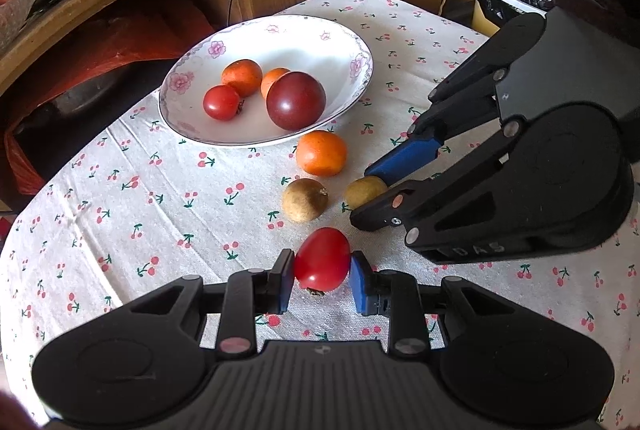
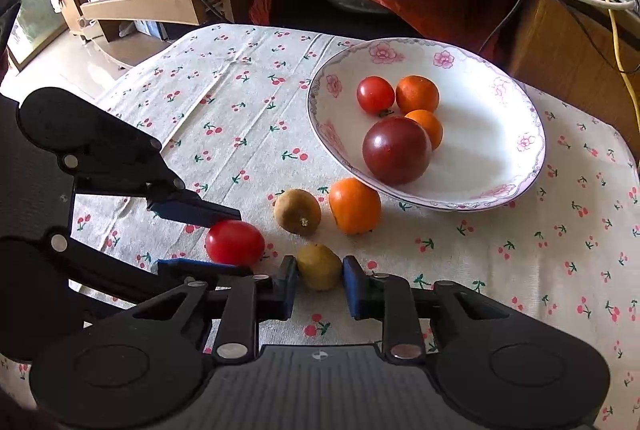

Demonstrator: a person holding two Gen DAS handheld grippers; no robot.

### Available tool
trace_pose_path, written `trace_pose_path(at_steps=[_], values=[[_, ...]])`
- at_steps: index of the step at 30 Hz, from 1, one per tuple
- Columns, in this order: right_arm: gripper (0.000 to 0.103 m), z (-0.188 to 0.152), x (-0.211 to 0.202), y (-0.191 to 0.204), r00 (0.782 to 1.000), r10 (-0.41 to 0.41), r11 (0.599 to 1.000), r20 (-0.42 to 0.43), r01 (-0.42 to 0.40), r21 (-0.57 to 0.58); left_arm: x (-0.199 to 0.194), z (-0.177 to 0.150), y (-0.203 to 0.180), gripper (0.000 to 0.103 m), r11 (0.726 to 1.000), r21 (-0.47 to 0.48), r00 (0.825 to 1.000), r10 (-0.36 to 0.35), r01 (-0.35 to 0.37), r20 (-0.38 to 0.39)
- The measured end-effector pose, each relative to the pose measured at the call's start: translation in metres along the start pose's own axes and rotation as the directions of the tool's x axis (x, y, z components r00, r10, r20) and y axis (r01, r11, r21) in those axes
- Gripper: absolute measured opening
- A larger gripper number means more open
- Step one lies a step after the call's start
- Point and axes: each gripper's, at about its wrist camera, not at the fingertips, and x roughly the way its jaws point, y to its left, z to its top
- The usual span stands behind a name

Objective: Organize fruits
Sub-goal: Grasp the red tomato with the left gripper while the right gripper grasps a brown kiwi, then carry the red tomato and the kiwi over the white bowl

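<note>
Left tongs: the left tongs (image 1: 322, 276) at the lower centre of the left wrist view are clamped on a small glossy red tomato (image 1: 322, 259); both blue pads touch its sides, low over the tabletop.

Right tongs: the right tongs (image 2: 319, 284) at the lower centre of the right wrist view sit around a small yellow-brown round fruit (image 2: 319, 266). The pads are touching it or very nearly; I judge they grip it.

Bowl: the white oval porcelain bowl with pink flowers (image 1: 352, 42) stands in the upper middle of the left wrist view. It holds one dark red-purple round fruit (image 1: 296, 100), one small red tomato (image 1: 221, 102) and two small oranges.

Loose fruits: a bright orange mandarin (image 1: 321, 153) lies just beside the near rim of the bowl; a brown rough round fruit (image 1: 305, 200) lies near it, between the mandarin and the two tongs.

Tabletop: the tabletop with white cloth printed with red cherries (image 1: 160, 190) carries everything.

Risk 1: the tomato is smooth and soft; too much squeeze can burst it, too little can let it slip during the lift.

Risk 2: the two tongs are near each other; if both go to the bowl together, they may collide.

Risk 3: a fruit released from high can roll out, or knock the dark fruit.
</note>
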Motion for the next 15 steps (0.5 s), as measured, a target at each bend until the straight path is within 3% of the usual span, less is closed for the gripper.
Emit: trace_pose_path(at_steps=[15], values=[[0.020,-0.018,-0.029,0.002,0.996,-0.072,0.996,-0.047,0.074,0.040,0.000,0.004,-0.004,0.037,0.999,-0.018,0.998,0.039,-0.040,-0.042]])
